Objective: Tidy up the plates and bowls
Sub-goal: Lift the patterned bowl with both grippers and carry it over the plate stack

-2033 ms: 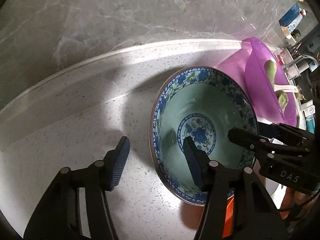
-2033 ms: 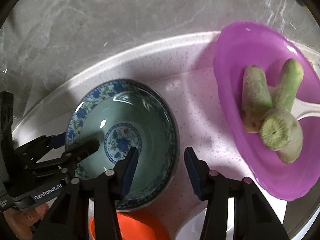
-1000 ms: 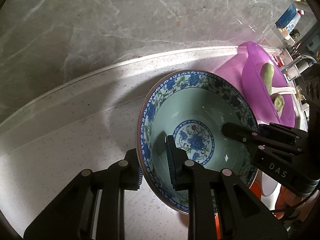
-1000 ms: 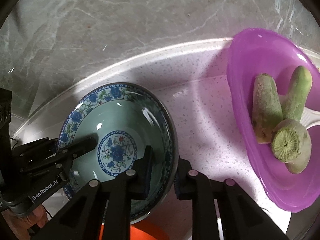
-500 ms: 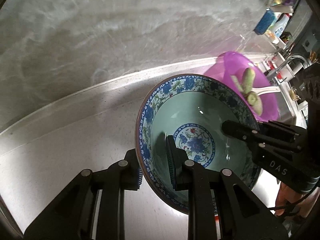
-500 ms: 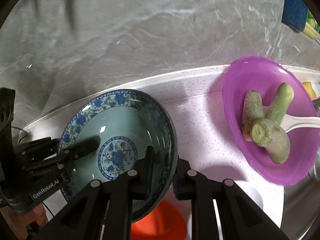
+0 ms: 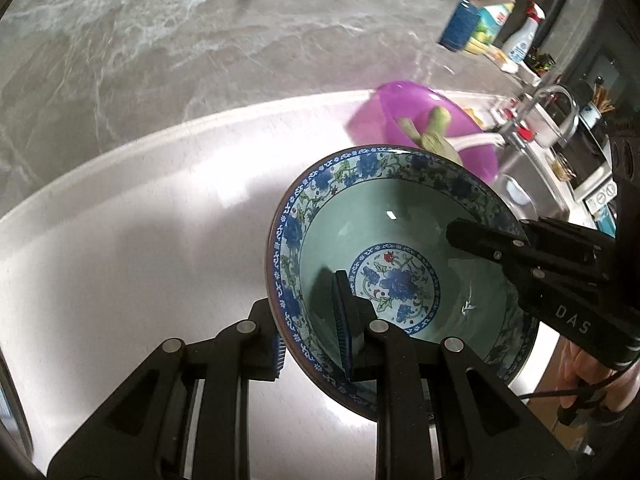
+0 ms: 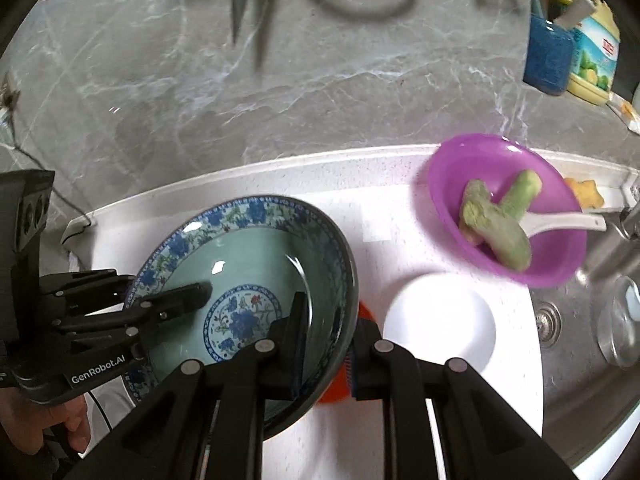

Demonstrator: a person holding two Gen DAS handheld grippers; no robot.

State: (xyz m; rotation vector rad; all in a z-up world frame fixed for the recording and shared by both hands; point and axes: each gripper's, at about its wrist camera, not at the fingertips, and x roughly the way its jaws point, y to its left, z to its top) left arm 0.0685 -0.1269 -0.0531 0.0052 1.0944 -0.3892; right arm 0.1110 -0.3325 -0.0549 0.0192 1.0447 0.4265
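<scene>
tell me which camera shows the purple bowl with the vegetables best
The right wrist view. There the purple bowl is seen whole, with the green vegetables and a white spoon inside. In the left wrist view the purple bowl is blurred and the blue patterned bowl hides its near side.

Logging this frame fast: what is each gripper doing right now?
Left gripper: shut on the blue floral bowl rim.
Right gripper: shut on the same bowl's opposite rim.
</scene>
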